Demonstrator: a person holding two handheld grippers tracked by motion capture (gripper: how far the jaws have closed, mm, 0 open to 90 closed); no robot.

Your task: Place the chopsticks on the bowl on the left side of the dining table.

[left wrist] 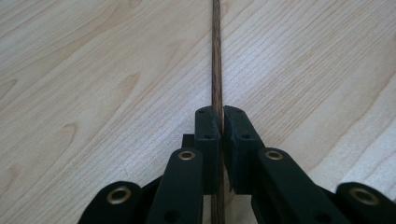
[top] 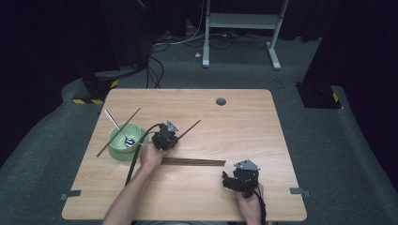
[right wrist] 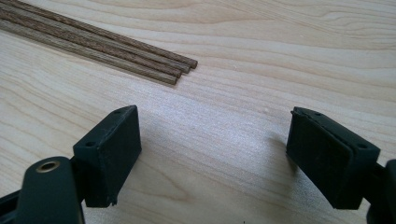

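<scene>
Clamped tight on a single dark wooden chopstick (left wrist: 216,56), the jaws of the left gripper (left wrist: 220,122) stand all but together in the left gripper view, the thin stick pinched in the narrow slit between the two black pads (left wrist: 208,135). From there the chopstick runs straight on past the tips over the pale wood of the table (left wrist: 93,70), and a short length of it shows again below the pads, toward the gripper's body. In the high view the left gripper (top: 165,136) sits near the middle of the table, just beside a green bowl (top: 118,149), with the held chopstick (top: 189,129) slanting away from it up and to the right. A metal spoon (top: 118,128) rests in the bowl, and another chopstick (top: 117,133) lies across the bowl's rim, one end on the table.

By contrast, the jaws of the right gripper (right wrist: 212,154) stand wide apart with bare tabletop between them. Three more chopsticks (right wrist: 116,53) lie side by side ahead of those jaws and toward the left one, near but apart from both pads, their ends in a close row. Seen from above, that bundle (top: 195,162) lies flat between the two hands, and the right gripper (top: 240,178) sits near the table's front edge
</scene>
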